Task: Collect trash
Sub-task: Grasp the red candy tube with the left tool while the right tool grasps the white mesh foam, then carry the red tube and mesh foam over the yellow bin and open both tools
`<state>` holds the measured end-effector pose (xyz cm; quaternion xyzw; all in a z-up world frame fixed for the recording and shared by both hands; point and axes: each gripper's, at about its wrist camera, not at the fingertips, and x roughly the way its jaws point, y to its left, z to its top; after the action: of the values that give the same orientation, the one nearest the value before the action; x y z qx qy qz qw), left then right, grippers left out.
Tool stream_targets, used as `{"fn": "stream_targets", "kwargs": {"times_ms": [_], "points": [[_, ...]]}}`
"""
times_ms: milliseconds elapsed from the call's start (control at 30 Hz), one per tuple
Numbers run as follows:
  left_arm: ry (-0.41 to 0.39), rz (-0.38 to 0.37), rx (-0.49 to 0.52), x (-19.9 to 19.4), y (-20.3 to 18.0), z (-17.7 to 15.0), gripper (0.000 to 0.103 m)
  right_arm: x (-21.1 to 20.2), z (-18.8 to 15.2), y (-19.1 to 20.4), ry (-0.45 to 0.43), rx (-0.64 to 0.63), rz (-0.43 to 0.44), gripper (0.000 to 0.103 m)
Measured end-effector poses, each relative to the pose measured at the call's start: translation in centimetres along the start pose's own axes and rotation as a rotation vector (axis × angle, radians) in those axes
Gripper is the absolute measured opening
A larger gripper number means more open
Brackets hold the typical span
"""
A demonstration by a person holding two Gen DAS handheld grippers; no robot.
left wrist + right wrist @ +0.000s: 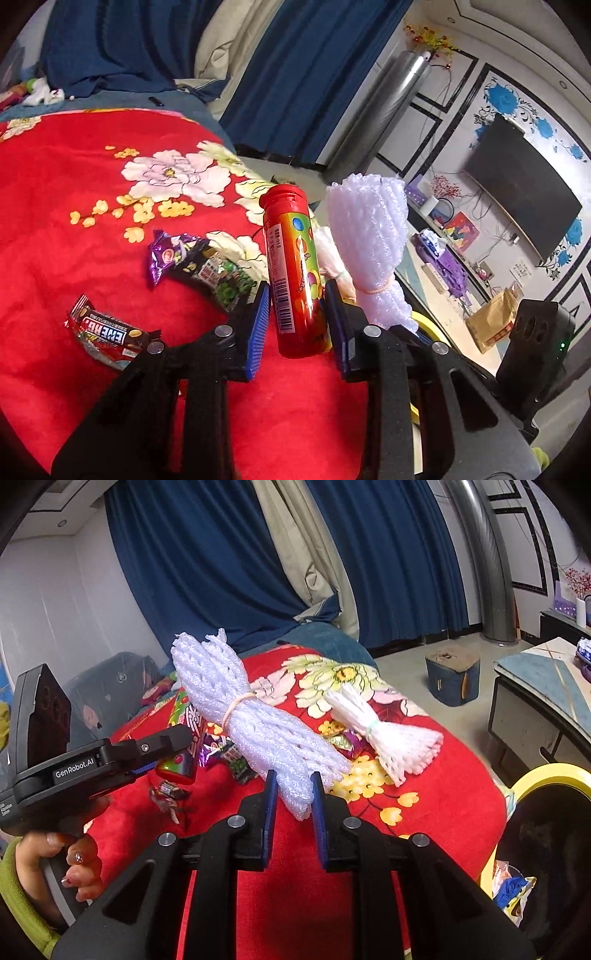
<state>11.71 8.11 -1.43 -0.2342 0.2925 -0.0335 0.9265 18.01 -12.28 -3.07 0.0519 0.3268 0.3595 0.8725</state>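
Blue pads of the left tool [297,325] are clamped on a red candy tube [295,273], held roughly upright, cap end up and clear of the red floral blanket [74,184]. Right tool [293,805] is narrow too, pinching the lower end of a white foam-net bundle [255,720] tied with a pale band; most of the bundle sticks out past the pads and leans up and left. Both loads look lifted off the bedding. Just to the right, low in the right wrist view, a yellow-rimmed bin [546,775] with a dark liner already has some wrappers inside; judged the drop point. For this carry: keep both grips firm, since the tube is slick and gripped only across its lower half, and the net is soft and could slide out. Bring the net over the rim first, as it is nearer the bin, then the tube, so the tools do not cross. Let go only once each item is well inside the rim. Farther out on the blanket, a second, smaller foam-net bundle [384,734], a purple snack packet [199,266] and a chocolate bar wrapper [107,336] remain to collect. Beyond, blue curtains [207,572] and a wall television [524,195].
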Motion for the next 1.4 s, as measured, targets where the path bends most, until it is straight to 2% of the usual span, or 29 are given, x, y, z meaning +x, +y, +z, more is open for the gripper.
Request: {"fn": "stream_targets", "kwargs": {"times_ms": [500,1400], "points": [[-0.020,-0.073,0.077,-0.3,-3.6,0.1,0.023,-3.9,0.9,-2.0,-0.080,0.036,-0.047,0.017],[0.087,-0.197,0.279,4.1,-13.5,-2.3,0.022,-11.9,0.1,-9.9,-0.191,0.201,-0.194,0.017]]}}
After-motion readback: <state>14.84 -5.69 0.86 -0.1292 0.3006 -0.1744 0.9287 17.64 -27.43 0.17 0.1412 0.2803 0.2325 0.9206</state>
